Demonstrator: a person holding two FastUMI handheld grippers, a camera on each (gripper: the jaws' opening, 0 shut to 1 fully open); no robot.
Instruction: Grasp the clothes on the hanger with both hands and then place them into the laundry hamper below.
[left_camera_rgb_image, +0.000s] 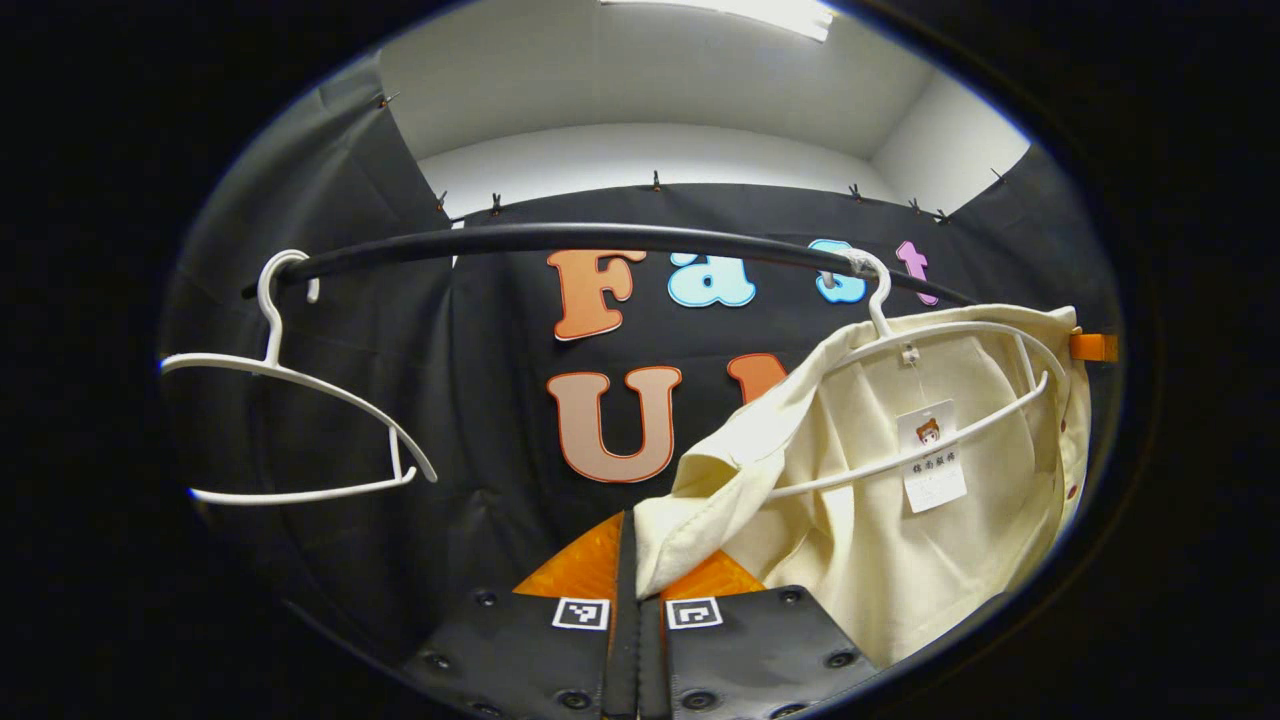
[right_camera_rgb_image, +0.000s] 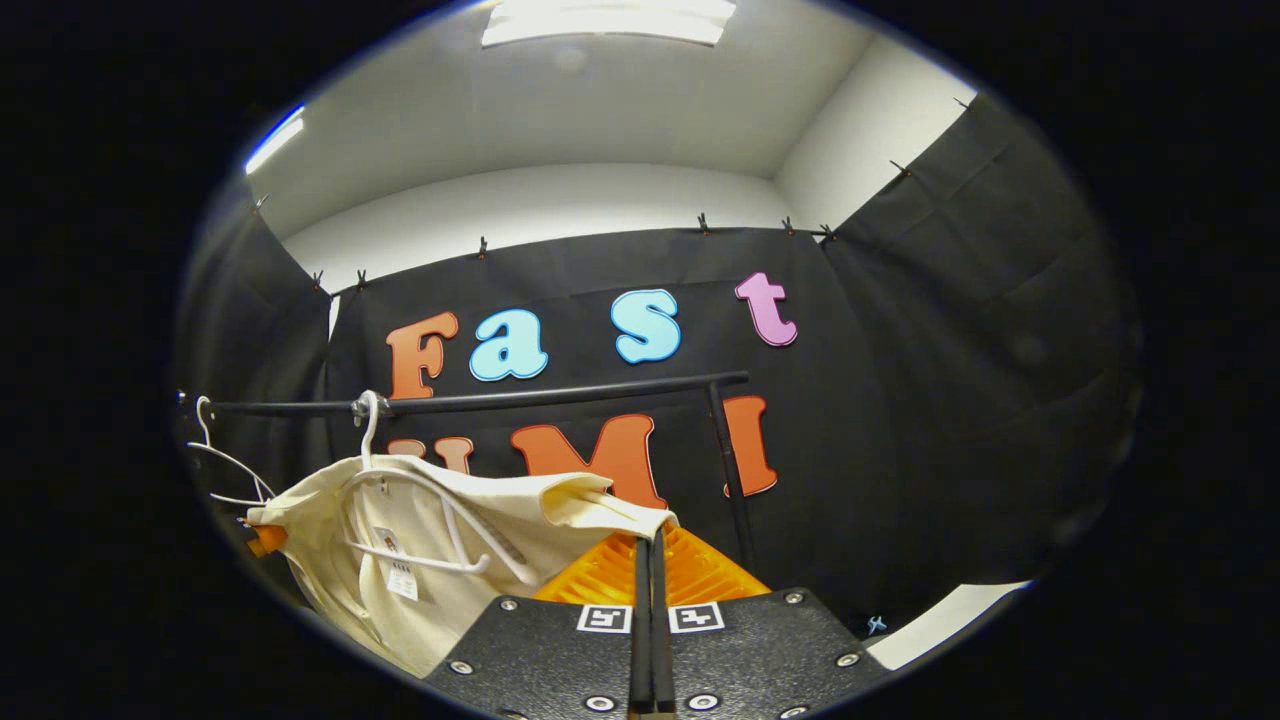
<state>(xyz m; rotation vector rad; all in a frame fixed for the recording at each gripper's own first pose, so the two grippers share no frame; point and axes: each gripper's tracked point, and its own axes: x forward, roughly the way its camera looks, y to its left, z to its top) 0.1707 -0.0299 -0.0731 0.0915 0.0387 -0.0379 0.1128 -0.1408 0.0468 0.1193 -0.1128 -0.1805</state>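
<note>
A cream shirt (left_camera_rgb_image: 900, 540) with a paper tag hangs on a white hanger (left_camera_rgb_image: 950, 335) from the black rail (left_camera_rgb_image: 600, 238). One shoulder is pulled off the hanger, down to my left gripper (left_camera_rgb_image: 632, 560), which is shut on that fold of cloth. In the right gripper view the same shirt (right_camera_rgb_image: 430, 540) hangs low on the left, stretched sideways from its hanger (right_camera_rgb_image: 372, 420). My right gripper (right_camera_rgb_image: 652, 540) is shut on the shirt's other shoulder edge, right at the fingertips.
An empty white hanger (left_camera_rgb_image: 300, 400) hangs farther left on the rail, also seen as a hanger (right_camera_rgb_image: 215, 460) behind the shirt. The rail's upright post (right_camera_rgb_image: 730, 470) stands just right of my right gripper. Black cloth walls close in the booth on all sides.
</note>
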